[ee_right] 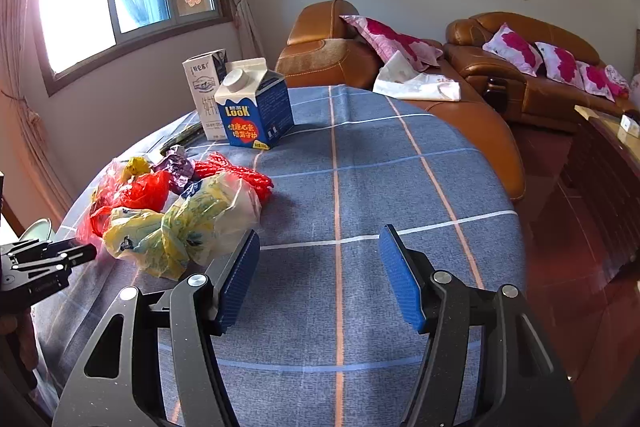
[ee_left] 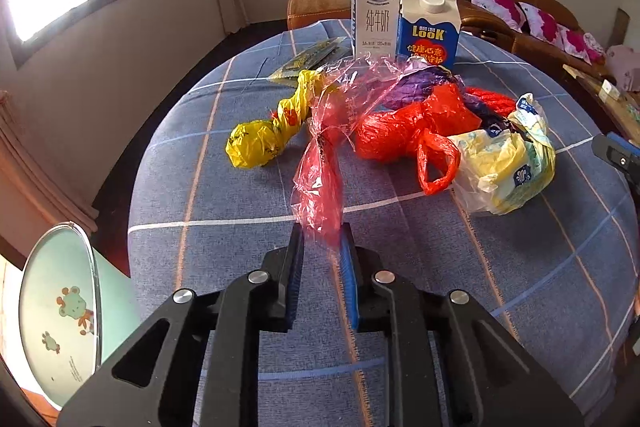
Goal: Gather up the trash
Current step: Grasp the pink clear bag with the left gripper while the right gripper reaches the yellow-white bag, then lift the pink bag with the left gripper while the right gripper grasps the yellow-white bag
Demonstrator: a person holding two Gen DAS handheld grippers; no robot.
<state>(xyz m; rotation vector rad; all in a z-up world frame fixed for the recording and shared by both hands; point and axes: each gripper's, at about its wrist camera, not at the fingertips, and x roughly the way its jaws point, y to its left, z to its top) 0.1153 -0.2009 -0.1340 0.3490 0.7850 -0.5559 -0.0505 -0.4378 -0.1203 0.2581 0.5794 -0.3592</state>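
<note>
On the table (ee_left: pixel 500 287), covered with a blue checked cloth, the trash lies in one loose heap — a twisted yellow bag (ee_left: pixel 272 131), a knotted red bag (ee_left: pixel 404 135), a pale printed bag (ee_left: pixel 508 167), some purple wrapping (ee_left: pixel 424 83) and a red net (ee_left: pixel 494 101) — with a white milk carton (ee_left: pixel 374 11) and a blue carton (ee_left: pixel 428 27) upright behind it. The left hand-held gripper (ee_left: pixel 322 239) has its pads drawn narrow on the near tail of a clear pink plastic wrapper (ee_left: pixel 324 179), whose far end trails back into the heap; pinching the loose end probably lets the flimsy sheet be pulled clear without dragging its neighbours. A mint bin with a frog print (ee_left: pixel 60 303) stands low at the left beside the table, likely where the wrapper is meant to go. The right hand-held gripper (ee_right: pixel 318 279) hovers wide and empty over bare cloth just right of the pale printed bag — seemingly kept free for the next piece.
</note>
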